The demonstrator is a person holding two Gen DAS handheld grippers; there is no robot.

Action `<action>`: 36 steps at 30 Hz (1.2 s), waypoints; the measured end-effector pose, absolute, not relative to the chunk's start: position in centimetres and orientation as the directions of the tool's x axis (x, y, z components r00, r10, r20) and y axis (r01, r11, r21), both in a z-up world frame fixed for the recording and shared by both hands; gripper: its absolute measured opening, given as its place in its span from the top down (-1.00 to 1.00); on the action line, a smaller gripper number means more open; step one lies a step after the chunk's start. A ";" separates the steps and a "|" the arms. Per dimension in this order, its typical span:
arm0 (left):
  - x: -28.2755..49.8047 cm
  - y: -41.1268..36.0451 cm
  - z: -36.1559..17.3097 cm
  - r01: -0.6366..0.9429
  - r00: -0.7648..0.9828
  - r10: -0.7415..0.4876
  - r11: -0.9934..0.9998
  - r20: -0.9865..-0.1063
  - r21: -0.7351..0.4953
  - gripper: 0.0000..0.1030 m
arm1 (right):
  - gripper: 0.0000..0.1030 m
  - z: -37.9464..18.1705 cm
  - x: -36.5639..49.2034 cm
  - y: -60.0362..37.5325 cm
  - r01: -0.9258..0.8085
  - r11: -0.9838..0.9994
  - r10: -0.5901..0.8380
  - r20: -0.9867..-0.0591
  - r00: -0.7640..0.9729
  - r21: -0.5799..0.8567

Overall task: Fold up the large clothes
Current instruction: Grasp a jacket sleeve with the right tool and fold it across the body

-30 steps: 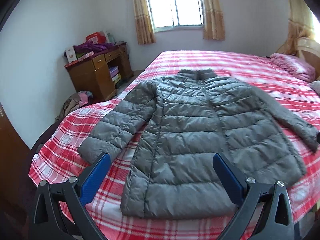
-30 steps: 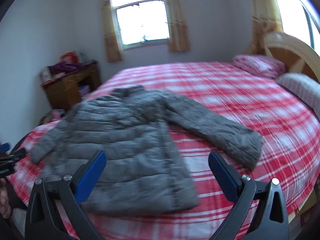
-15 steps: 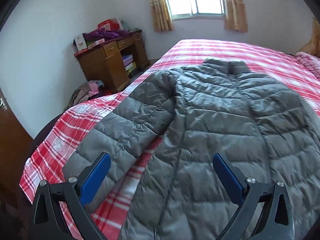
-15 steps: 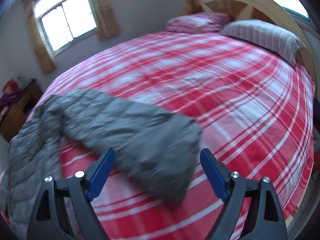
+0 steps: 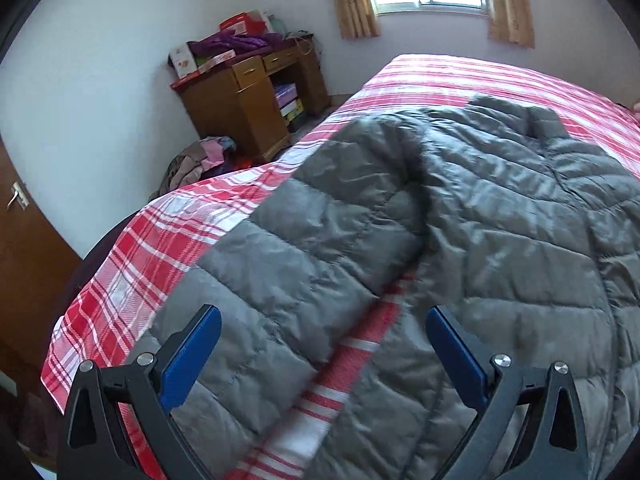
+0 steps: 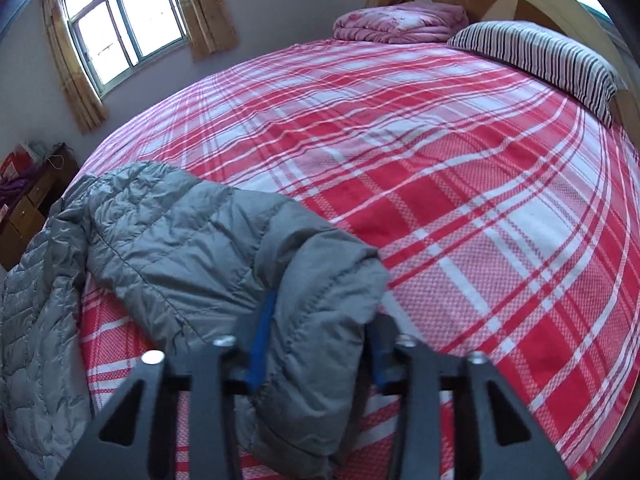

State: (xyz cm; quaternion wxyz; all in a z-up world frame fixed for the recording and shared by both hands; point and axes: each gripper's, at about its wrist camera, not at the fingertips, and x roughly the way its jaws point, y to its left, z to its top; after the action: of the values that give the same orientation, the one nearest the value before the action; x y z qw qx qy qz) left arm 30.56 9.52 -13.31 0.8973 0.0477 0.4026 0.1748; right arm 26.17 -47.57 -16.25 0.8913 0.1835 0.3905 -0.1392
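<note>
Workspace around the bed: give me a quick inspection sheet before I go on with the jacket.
Surface: bed with red plaid sheet, flat.
Job's things: grey puffer jacket spread out, sleeves out to the sides.
Clutter: folded pink blanket, striped pillow at the headboard.
Grippers: left gripper open over the left sleeve; right gripper closing, right sleeve cuff between its jaws.
Cables: nothing seen.
Surroundings: wooden desk piled with boxes, clothes heap on floor, curtained window.

Right hand-held gripper (image 6: 316, 344) — closing on jacket sleeve (image 6: 320, 292).
</note>
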 end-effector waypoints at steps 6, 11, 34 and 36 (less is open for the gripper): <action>31.1 12.6 -13.2 -0.332 0.593 0.387 0.916 -0.706 0.224 -0.98 | 0.58 -15.1 27.2 -48.9 0.414 0.890 -0.140 -0.750 0.646 0.190; 31.6 13.3 -13.0 -0.328 0.595 0.403 0.912 -0.696 0.248 -0.98 | 0.64 -12.2 29.0 -47.2 0.383 0.913 -0.172 -0.713 0.680 0.145; 33.8 10.1 -13.5 -0.233 0.617 0.299 0.953 -0.728 0.193 -0.98 | 0.64 -4.1 39.5 -23.1 -0.085 0.993 0.019 -0.602 0.798 -0.081; 34.2 10.2 -13.5 -0.239 0.618 0.298 0.953 -0.728 0.187 -0.98 | 0.64 -4.4 40.2 -20.3 -0.129 0.986 0.042 -0.600 0.799 -0.104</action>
State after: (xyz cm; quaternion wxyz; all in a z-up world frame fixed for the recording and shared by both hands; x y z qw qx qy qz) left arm 34.19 10.24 -13.46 0.8986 0.0358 0.4109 0.1495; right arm 40.22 -20.30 -4.35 0.9458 -0.0698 0.3140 0.0452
